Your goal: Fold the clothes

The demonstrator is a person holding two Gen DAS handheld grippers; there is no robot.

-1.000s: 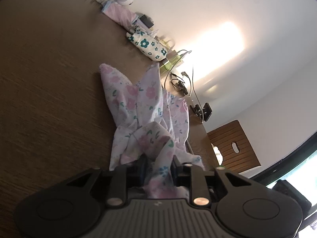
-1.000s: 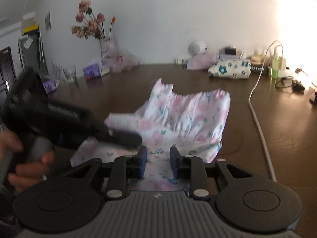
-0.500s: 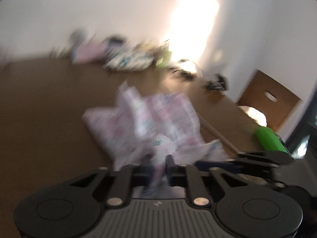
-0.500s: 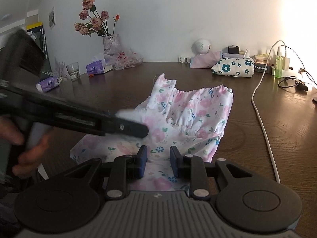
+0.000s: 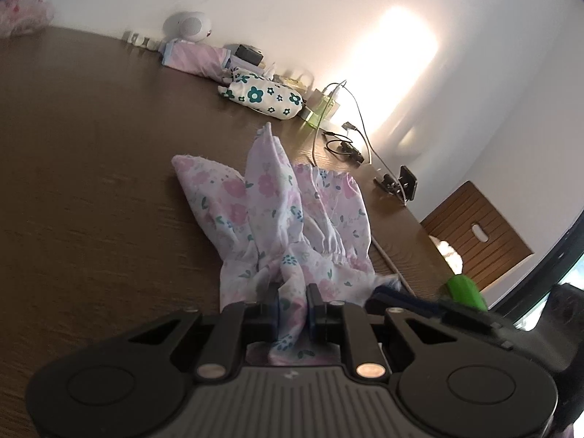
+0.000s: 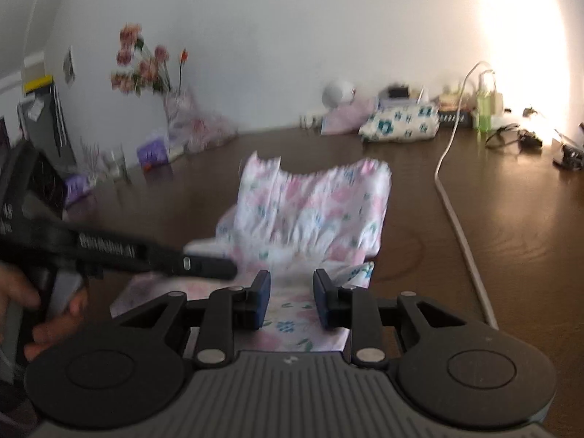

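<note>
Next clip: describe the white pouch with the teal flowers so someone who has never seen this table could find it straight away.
Start at the brown wooden table and follow its far edge along the white wall. The flower-print pouch lies there, between a pink striped fabric item and a green bottle. Unlike the pink floral garment mid-table, held by the left gripper, its flowers are bold teal on white, and it looks plump.

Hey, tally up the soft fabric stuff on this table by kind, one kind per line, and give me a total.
Floral garment being folded, gripped by the left tool: 1
Teal-flower pouch: 1
Pink striped cloth bundle: 1
Total: 3
</note>
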